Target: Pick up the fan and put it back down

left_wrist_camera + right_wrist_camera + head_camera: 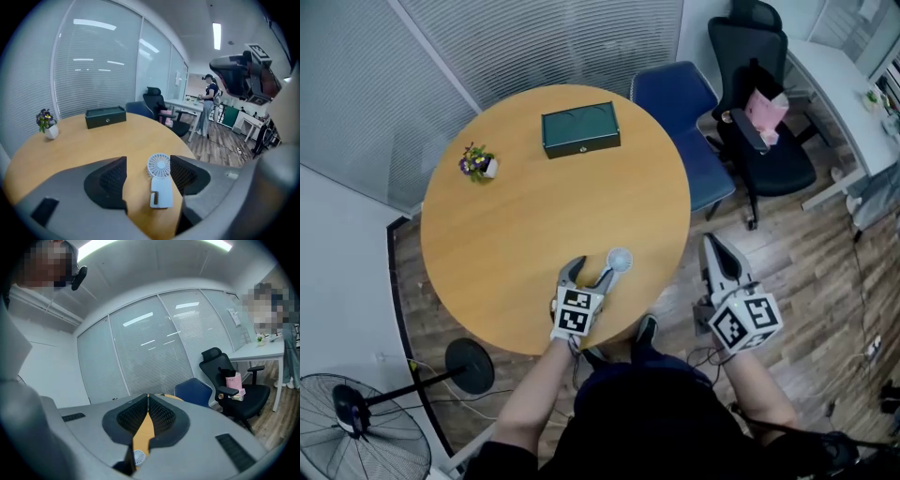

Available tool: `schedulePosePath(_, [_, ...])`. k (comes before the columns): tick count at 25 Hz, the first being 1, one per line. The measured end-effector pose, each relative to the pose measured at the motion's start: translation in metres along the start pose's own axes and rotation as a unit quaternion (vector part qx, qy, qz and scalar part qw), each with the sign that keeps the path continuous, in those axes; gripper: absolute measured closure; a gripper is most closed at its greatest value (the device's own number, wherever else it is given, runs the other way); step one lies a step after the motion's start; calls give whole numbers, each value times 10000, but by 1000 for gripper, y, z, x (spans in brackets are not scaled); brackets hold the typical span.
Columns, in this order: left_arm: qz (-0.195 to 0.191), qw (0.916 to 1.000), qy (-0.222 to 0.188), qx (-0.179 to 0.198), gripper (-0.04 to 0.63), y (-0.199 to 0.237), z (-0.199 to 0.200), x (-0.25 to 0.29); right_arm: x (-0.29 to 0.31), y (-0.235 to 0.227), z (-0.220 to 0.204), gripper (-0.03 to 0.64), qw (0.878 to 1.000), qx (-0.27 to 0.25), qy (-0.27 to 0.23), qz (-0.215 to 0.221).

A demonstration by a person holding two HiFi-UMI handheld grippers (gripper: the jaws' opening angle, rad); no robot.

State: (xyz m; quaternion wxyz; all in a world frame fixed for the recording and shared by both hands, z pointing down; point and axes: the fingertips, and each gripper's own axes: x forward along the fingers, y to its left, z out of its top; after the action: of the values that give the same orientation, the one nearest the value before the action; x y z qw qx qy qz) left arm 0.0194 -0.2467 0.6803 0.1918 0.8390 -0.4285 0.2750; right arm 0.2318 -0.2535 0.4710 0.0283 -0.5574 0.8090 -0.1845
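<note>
A small white hand-held fan (619, 260) lies flat on the round wooden table (516, 234), near its front edge. My left gripper (593, 269) hovers just behind it, jaws wide open. In the left gripper view the fan (159, 178) lies on the tabletop between the jaws, close to the right pad (183, 173), and neither pad presses on it. My right gripper (710, 240) is shut and empty, off the table's right edge above the floor. In the right gripper view its jaws (148, 397) meet, and a bit of the fan (138, 456) shows through the gap below.
A dark green box (580, 130) and a small flower pot (477, 162) stand at the table's far side. A blue chair (684, 122) and a black office chair (759, 112) are to the right. A standing floor fan (356, 422) is at bottom left.
</note>
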Motion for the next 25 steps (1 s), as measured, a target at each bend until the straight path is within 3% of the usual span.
schedulePosePath(4, [208, 9965, -763, -283, 311, 33, 50, -56, 7, 27, 7, 601, 9999, -103, -41, 63])
schedulePosePath(7, [285, 9881, -1413, -536, 325, 59, 92, -104, 14, 47, 14, 601, 9996, -235, -90, 99])
schedulePosePath(10, [337, 9757, -2051, -694, 379, 75, 135, -158, 22, 72, 30, 607, 9987, -425, -239, 165])
schedulePosePath(15, [476, 9481, -3074, -664, 477, 88, 188, -244, 24, 122, 65, 611, 9927, -947, -702, 263])
schedulePosePath(20, [524, 9286, -3552, -939, 560, 102, 207, -292, 26, 164, 90, 611, 9855, -1276, -1030, 441])
schedulePosePath(22, [537, 9238, -3647, -1035, 575, 108, 211, -304, 27, 175, 99, 611, 9836, -1320, -1115, 511])
schedulePosePath(25, [763, 9196, -3757, -864, 582, 114, 217, -324, 27, 192, 110, 611, 9807, -1418, -1183, 642])
